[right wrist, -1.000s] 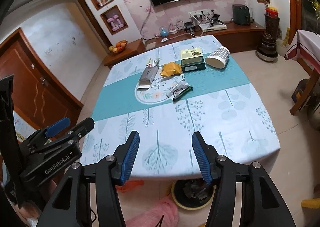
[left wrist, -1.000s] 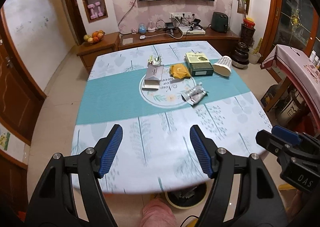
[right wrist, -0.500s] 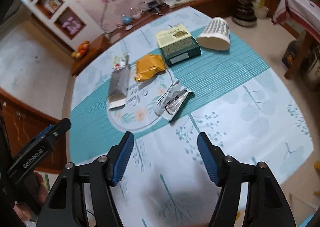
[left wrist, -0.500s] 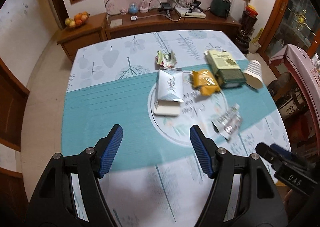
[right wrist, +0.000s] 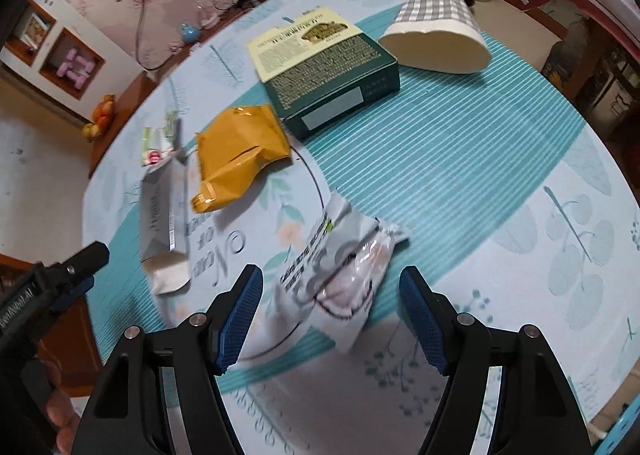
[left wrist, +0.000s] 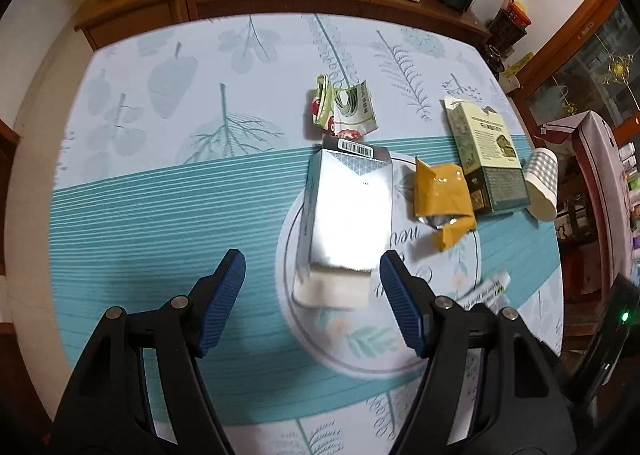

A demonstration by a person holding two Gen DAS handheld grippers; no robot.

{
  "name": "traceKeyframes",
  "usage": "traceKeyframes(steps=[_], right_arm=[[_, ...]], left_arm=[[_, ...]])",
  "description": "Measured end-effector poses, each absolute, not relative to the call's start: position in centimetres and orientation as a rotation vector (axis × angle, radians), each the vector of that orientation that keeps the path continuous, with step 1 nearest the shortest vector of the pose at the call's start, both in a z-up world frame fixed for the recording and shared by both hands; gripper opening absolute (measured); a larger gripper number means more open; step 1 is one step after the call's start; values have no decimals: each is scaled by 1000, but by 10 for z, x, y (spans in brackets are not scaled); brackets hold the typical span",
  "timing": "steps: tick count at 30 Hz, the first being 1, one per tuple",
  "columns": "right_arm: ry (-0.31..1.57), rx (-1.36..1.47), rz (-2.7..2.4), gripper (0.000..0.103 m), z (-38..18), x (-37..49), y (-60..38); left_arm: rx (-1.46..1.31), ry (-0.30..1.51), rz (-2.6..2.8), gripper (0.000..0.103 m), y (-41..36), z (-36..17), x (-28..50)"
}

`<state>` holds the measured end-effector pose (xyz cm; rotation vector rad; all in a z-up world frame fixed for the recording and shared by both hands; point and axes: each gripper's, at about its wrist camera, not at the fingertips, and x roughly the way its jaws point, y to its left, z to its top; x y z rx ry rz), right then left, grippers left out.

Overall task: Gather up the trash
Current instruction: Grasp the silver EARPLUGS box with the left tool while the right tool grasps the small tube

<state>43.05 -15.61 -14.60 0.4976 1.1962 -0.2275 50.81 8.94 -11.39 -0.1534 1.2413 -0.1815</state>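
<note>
On the worktop (left wrist: 132, 191), covered by a teal and pale-blue leaf-print cloth, a silver foil pouch with a white end (left wrist: 346, 215) is seen at the printed centre ring, framed by the left hand-held gripper (left wrist: 312, 295), whose jaws stand apart and empty. Right of the pouch lie a crumpled mustard-yellow plastic packet (left wrist: 440, 199), a dark green cardboard box (left wrist: 486, 159) and a tipped checked paper cup (left wrist: 542, 187). A crinkled grey-and-clear film wrapper (right wrist: 340, 267) on the ring's right edge is straddled by the right hand-held gripper (right wrist: 330, 311), likewise open and untouched. Both pieces are judged light, limp and slippery; a pinch across a raised fold is advised.
</note>
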Motion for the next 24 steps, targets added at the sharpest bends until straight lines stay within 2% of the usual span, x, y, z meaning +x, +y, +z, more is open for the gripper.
traceKeyframes(steps=[5, 8, 10, 11, 16, 17, 21, 24], right_arm=[[1209, 459, -248, 70, -159, 447, -149], [1195, 423, -265, 63, -160, 454, -144], [1192, 401, -274, 58, -160, 457, -142], [1192, 396, -277, 54, -161, 458, -141], [1188, 420, -281, 46, -160, 460, -144], [1190, 419, -285, 41, -160, 460, -145], [1189, 425, -278, 37, -158, 454, -148], [1187, 440, -265, 31, -158, 451, -151]], left_arm=[[-167, 1328, -212, 67, 76, -136, 533], [-155, 1336, -218, 68, 70, -142, 542], [-140, 1321, -220, 81, 66, -143, 547], [-136, 1314, -225, 83, 63, -143, 549], [-92, 1326, -249, 83, 47, -147, 556], [-80, 1329, -246, 83, 46, -148, 557], [-23, 1340, -190, 83, 39, -157, 562], [-22, 1362, -169, 80, 37, -164, 567]])
